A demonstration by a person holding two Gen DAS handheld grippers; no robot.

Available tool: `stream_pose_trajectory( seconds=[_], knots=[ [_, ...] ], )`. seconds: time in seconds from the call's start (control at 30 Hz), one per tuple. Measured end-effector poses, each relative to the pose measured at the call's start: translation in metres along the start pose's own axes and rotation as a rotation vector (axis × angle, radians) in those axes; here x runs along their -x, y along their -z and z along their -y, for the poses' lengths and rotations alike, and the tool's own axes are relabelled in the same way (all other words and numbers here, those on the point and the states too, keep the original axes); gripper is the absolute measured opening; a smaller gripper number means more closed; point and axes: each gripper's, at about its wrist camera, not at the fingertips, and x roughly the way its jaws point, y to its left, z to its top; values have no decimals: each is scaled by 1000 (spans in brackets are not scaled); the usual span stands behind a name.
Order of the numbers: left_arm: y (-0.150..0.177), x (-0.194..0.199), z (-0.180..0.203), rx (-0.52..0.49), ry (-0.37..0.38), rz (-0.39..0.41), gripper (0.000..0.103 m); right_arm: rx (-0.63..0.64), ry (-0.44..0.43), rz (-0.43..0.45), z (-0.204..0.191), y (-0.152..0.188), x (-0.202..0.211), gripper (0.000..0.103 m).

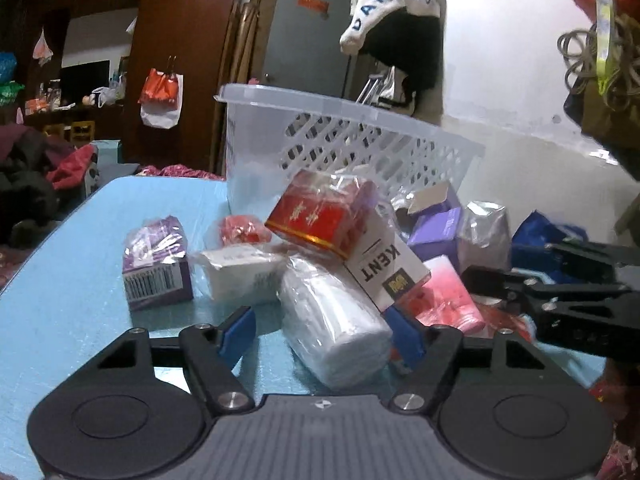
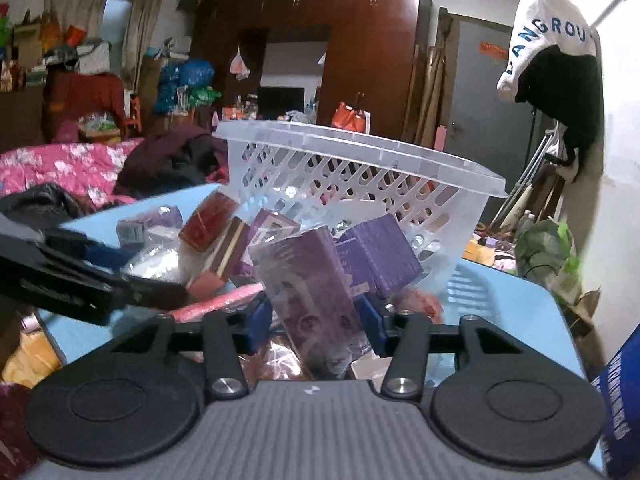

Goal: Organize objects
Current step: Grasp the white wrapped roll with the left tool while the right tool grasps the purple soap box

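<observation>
A clear plastic basket (image 1: 256,100) (image 2: 400,160) stands at the back of the light blue table (image 1: 72,280) (image 2: 520,312). A pile of small boxes lies in front of it: a red box (image 1: 316,216), a white KENT box (image 1: 384,264), a purple barcode box (image 1: 156,268). My left gripper (image 1: 320,332) is open around a white wrapped pack (image 1: 336,328), its pads apart from it. My right gripper (image 2: 316,320) is shut on a purple wrapped box (image 2: 308,280), held just above the table. It also shows at the right of the left wrist view (image 1: 560,292).
More purple boxes (image 2: 376,256), a pink packet (image 1: 444,292) and a red wrapped lump (image 1: 240,232) lie in the pile. A white and black garment (image 1: 396,20) hangs on the wall behind. A cluttered bed (image 2: 60,168) lies past the table's far edge.
</observation>
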Motion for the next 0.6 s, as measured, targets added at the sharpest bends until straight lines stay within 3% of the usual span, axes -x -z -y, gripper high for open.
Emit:
stream_pose_trajectory(
  seconds=[0.1, 0.2, 0.43, 0.6],
  knots=[
    [1, 1, 4, -12, -17, -2, 76, -13, -12, 12, 1, 4, 7, 51],
    [3, 2, 3, -24, -2, -11, 60, -26, -21, 28, 2, 2, 13, 51],
    [9, 13, 4, -42, 11, 40, 59, -80, -41, 53, 4, 1, 14, 51],
    [18, 35, -6, -49, 32, 120, 59, -140, -48, 71, 11, 6, 21, 51]
  ],
)
